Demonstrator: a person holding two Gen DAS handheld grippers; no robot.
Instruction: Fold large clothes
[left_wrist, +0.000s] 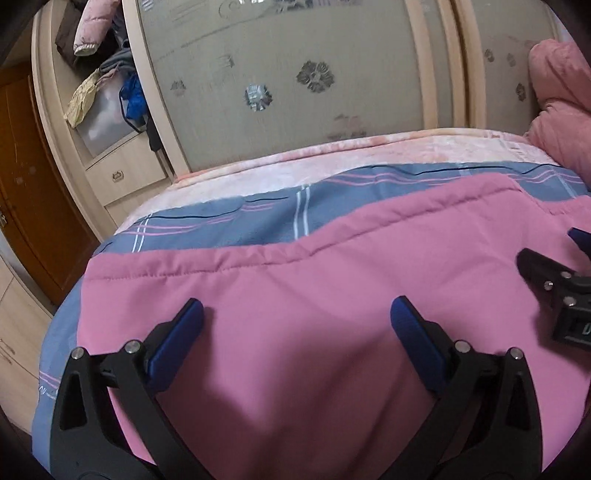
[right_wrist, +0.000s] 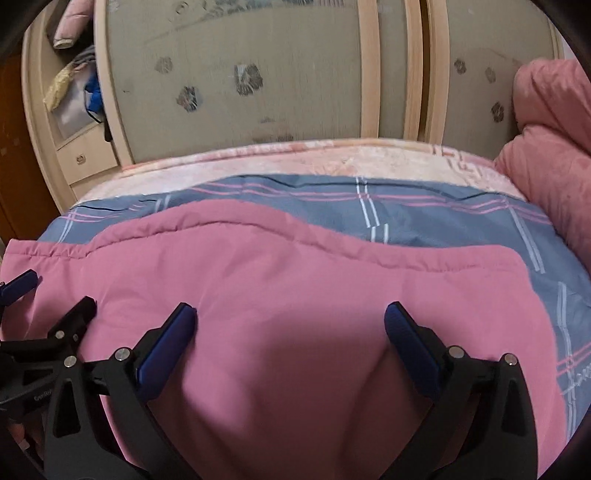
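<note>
A large pink padded garment lies spread flat on the bed, its stitched hem running across the far side; it also shows in the right wrist view. My left gripper is open, its blue-padded fingers spread wide just above the pink cloth, holding nothing. My right gripper is open in the same way over the cloth to the right. The right gripper shows at the right edge of the left wrist view; the left gripper shows at the left edge of the right wrist view.
The garment lies on a blue plaid sheet over a pale pink blanket. A bunched pink quilt sits at the far right. Behind the bed stands a wardrobe with frosted sliding doors and an open shelf of clothes.
</note>
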